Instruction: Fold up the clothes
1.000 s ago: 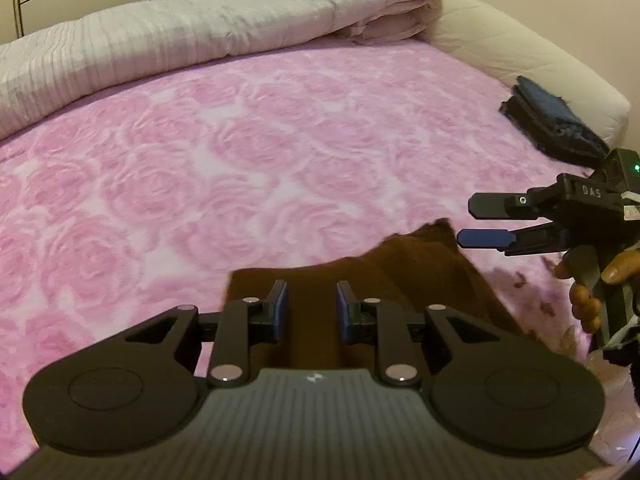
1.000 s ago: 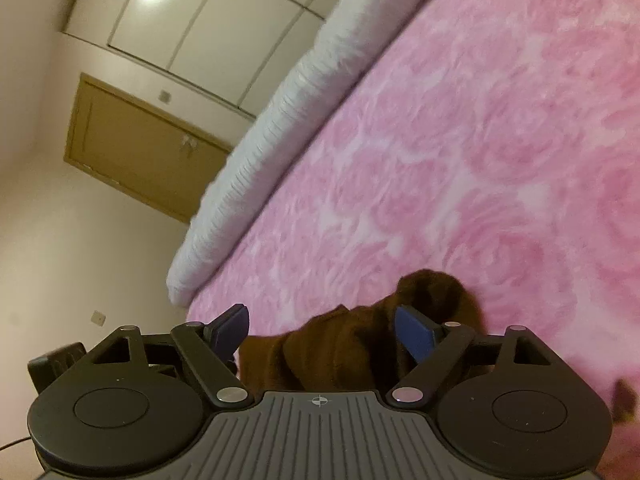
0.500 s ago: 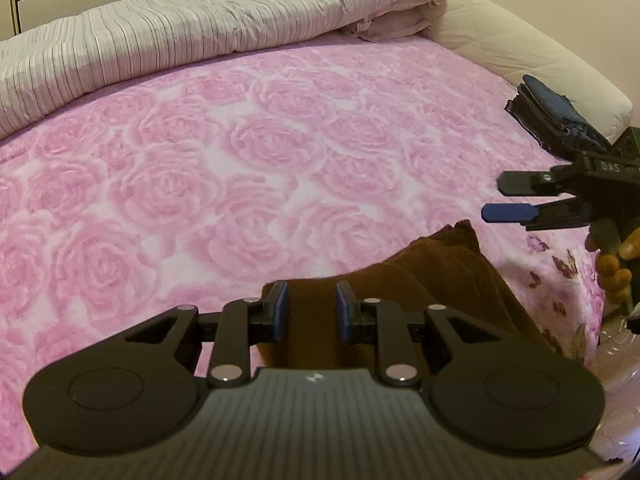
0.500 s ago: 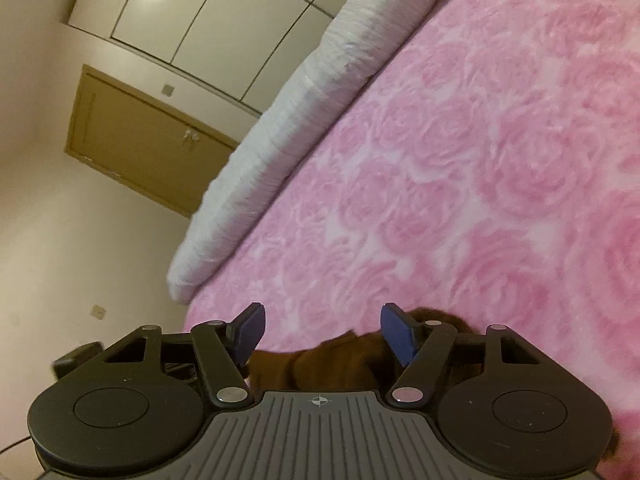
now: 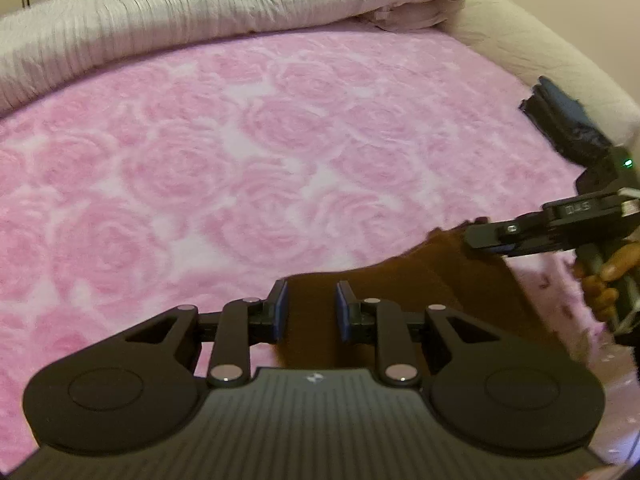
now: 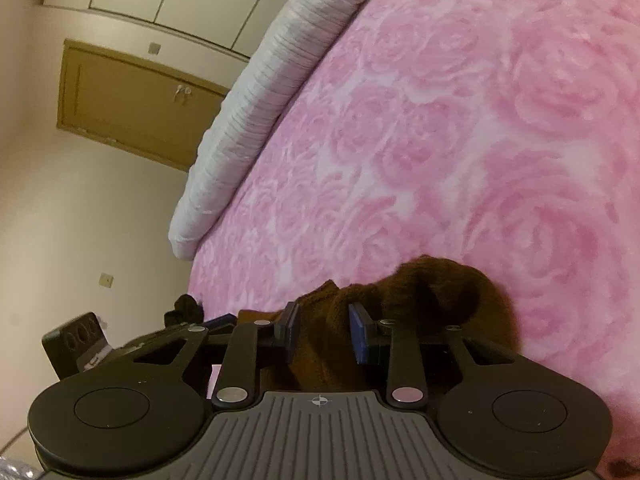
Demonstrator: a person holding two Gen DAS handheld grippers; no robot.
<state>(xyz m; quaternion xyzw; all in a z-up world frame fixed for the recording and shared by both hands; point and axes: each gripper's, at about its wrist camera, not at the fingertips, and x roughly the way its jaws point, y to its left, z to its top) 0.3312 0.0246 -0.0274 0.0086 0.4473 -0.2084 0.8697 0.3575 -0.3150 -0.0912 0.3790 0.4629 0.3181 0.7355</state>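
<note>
A dark brown garment (image 5: 440,280) lies at the near edge of the pink rose bedspread (image 5: 240,160). My left gripper (image 5: 308,312) holds its near edge, and brown cloth fills the gap between the blue pads. In the left wrist view my right gripper (image 5: 480,240) comes in from the right, held by a hand, at the garment's far right corner. Its jaws are closing. In the right wrist view the right gripper (image 6: 324,328) has a bunched fold of the brown garment (image 6: 432,292) pressed between its pads.
A rolled grey striped quilt (image 5: 200,12) runs along the far side of the bed. Dark blue folded clothes (image 5: 568,120) sit near the cream bed edge (image 5: 540,40) on the right. A wooden door (image 6: 132,100) stands beyond the bed.
The right gripper's jaws have narrowed from wide apart onto a fold of the brown cloth. It has come in over the garment's corner. The left gripper's grip looks unchanged.
</note>
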